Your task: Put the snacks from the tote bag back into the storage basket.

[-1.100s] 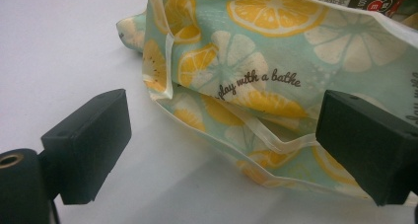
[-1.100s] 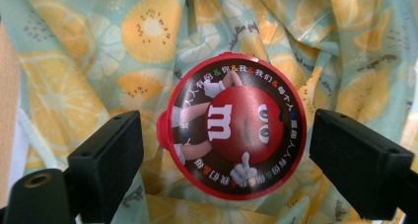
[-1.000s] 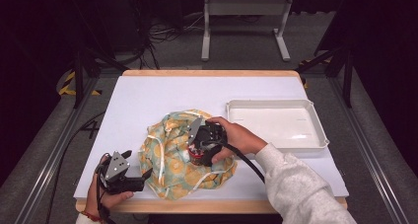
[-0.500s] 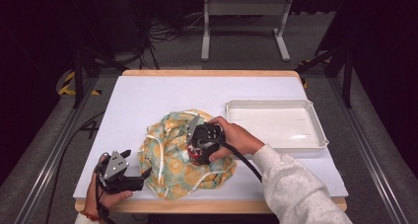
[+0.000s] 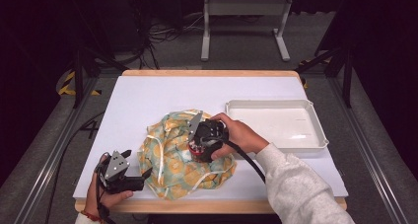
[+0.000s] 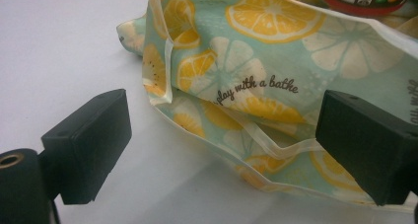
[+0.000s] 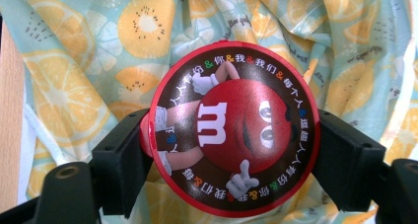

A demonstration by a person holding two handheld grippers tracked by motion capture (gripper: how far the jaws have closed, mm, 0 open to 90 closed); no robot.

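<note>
Both jaws of the right gripper (image 7: pixel 229 157) press on the two sides of a round red candy tin (image 7: pixel 234 128), so they are closed on it. On its lid is a red cartoon candy figure with a white "m". The tin is held over the citrus-print cloth bag (image 5: pixel 175 157), which lies crumpled on the white table (image 5: pixel 148 100). The left gripper (image 6: pixel 222 145) has its jaws wide apart with nothing between them, low at the bag's near left edge (image 6: pixel 256 135). A white tray (image 5: pixel 315 113) stands just beside the bag, on the right.
</note>
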